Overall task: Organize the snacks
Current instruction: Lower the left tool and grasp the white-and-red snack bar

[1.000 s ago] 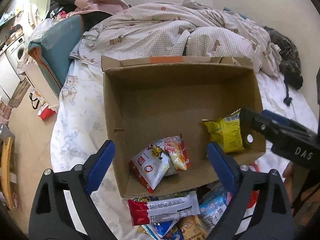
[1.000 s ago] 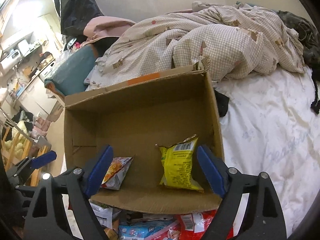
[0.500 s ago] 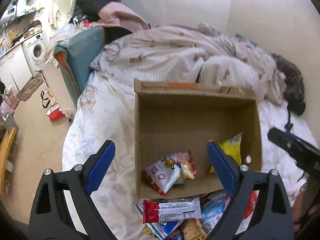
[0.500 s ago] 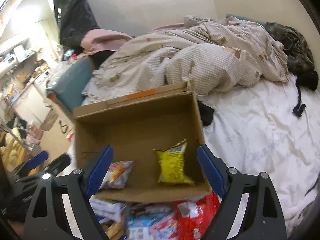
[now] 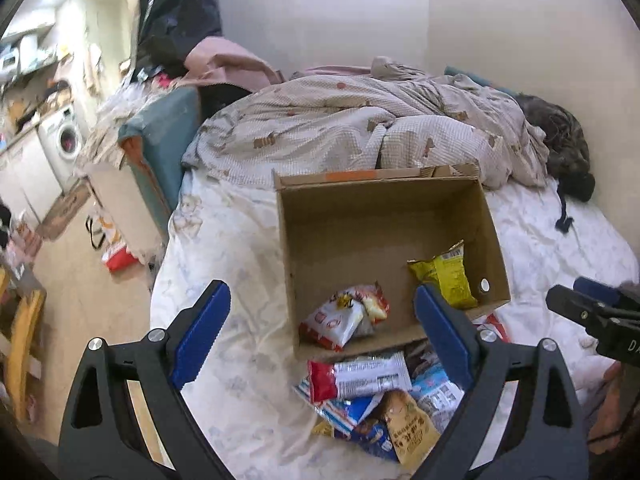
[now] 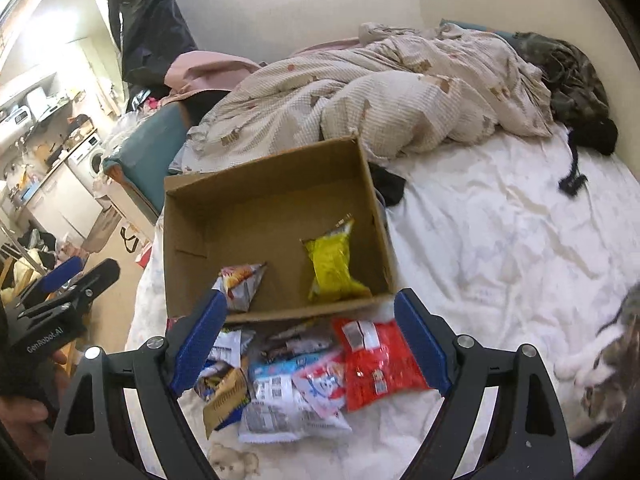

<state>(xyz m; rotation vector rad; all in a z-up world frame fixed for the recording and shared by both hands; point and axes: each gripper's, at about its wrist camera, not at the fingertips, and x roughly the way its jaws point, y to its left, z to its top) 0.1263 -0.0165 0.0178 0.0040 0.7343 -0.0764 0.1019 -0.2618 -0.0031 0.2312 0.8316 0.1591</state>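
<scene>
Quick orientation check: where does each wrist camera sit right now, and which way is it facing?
Left wrist: above the bed's near edge, angled down at the cardboard box; own open left gripper frames it, right gripper at right.
Right wrist: similar height, over the snack pile; open fingers, left gripper at left, a cat at right.
Shared: box, yellow packet, pile.

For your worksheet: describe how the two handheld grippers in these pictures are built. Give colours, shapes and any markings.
Both the left gripper and the right gripper have black frames with triangular cut-outs and silver bolts. Their fingers carry blue ribbed pads. Seen from the right wrist camera, the left gripper's black body bears white lettering reading GenRobot.AI.
</scene>
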